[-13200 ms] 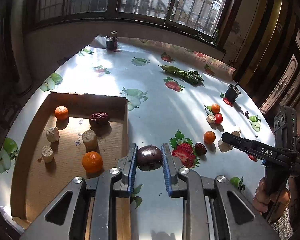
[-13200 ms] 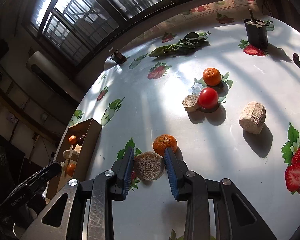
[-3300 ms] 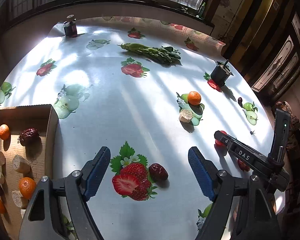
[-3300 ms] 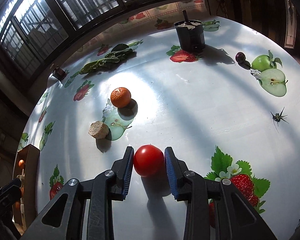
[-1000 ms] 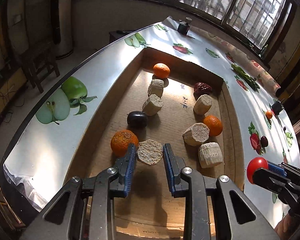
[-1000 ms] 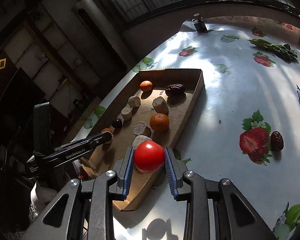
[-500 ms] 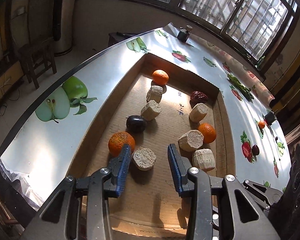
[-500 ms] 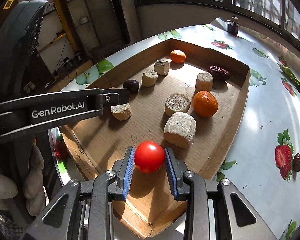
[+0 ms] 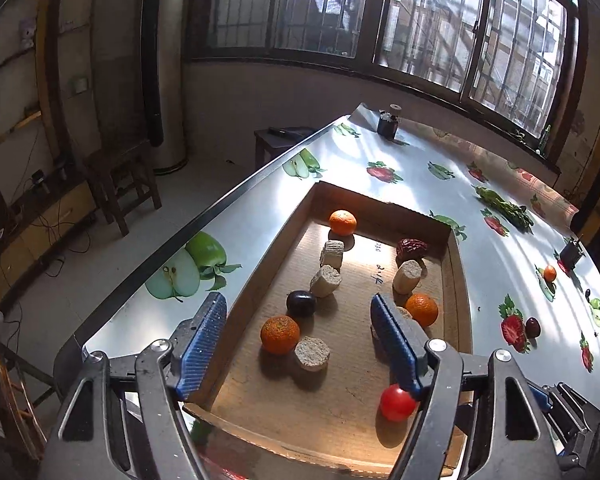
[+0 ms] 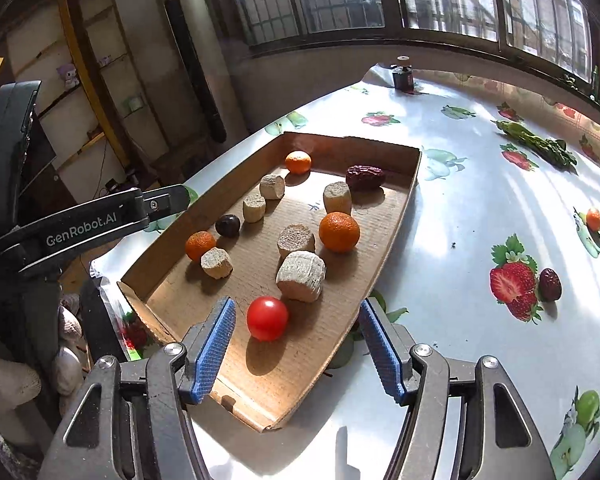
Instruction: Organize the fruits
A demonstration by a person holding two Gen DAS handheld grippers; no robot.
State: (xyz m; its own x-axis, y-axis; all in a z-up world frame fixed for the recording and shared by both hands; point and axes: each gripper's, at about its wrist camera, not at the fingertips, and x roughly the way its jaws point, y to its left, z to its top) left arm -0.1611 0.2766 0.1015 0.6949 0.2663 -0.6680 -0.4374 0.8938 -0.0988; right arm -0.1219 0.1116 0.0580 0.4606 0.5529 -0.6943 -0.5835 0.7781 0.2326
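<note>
A shallow cardboard tray (image 10: 396, 232) (image 9: 456, 300) holds several oranges, beige cork-like chunks, a dark plum and a red date. A red tomato (image 10: 267, 318) (image 9: 397, 403) lies on the tray's near end. My right gripper (image 10: 296, 344) hovers just behind it, its jaws opening, pads clear of the tomato. My left gripper (image 9: 298, 344) hangs above the tray, jaws opening too, nothing pressed between them. Below it rest a beige chunk (image 9: 311, 353) and an orange (image 9: 280, 334). The left gripper's finger (image 10: 100, 220) shows at the left of the right wrist view.
On the fruit-printed tablecloth to the right lie a dark date (image 10: 549, 279), a small orange (image 10: 594, 219) and green vegetables (image 10: 536, 144). A dark jar (image 10: 403, 76) stands at the far end. The table edge runs along the tray's left side; a stool (image 9: 120, 176) stands on the floor.
My right gripper let go of the tomato, which now rests on the tray floor. My left gripper released the beige chunk, opened wider and rose away from it.
</note>
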